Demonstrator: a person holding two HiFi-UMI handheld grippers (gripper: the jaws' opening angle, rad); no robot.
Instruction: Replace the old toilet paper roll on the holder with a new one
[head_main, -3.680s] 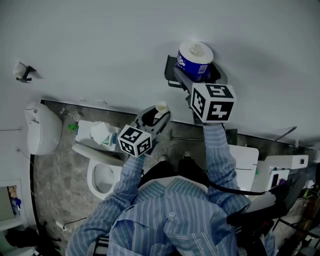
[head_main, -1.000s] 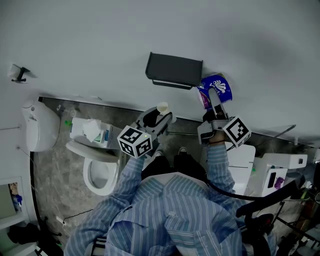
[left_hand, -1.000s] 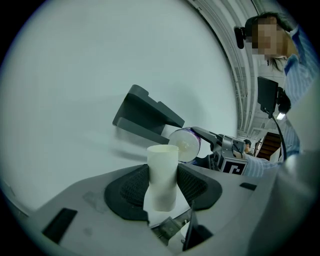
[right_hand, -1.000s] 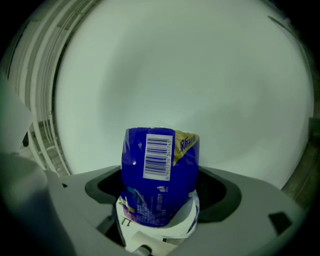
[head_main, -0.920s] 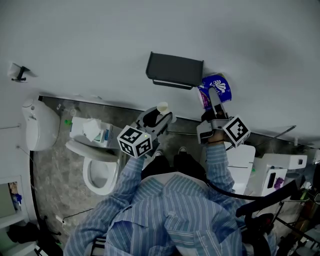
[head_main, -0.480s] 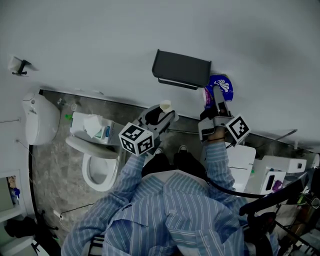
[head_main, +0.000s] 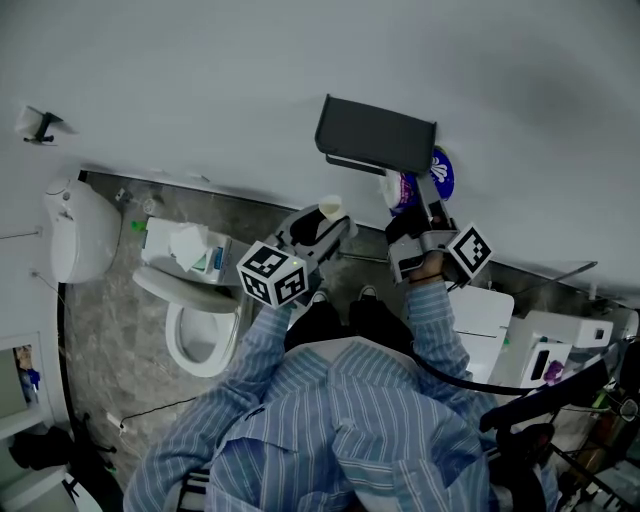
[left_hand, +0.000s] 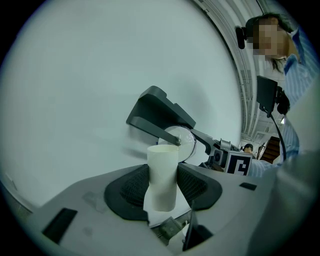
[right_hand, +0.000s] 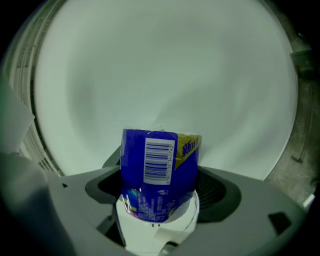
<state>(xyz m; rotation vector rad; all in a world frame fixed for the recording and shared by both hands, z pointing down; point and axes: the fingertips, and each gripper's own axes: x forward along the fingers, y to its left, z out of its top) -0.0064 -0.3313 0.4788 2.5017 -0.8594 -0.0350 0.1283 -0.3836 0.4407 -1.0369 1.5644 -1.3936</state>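
Closer now, the right tool (head_main: 420, 195), clamped on the wrapped roll (right_hand: 159, 167), sits just under the holder (head_main: 375, 135); the left tool (head_main: 323, 224) grips the core (left_hand: 162, 175).

Left gripper (left_hand: 163, 186) clamps upright white cardboard tube (left_hand: 162, 170); dark wall holder (left_hand: 159, 111) beyond, white roll (left_hand: 184, 142) under it.

The blue wrapper (right_hand: 159, 192) of the new roll (right_hand: 155, 227) carries a white barcode label (right_hand: 159, 161) with a row of digits along the bars, too small to read with certainty. Beside it, a yellow band (right_hand: 189, 146) bears blue Chinese characters that cannot be made out. In the head view the wrapper's white print is a blur.
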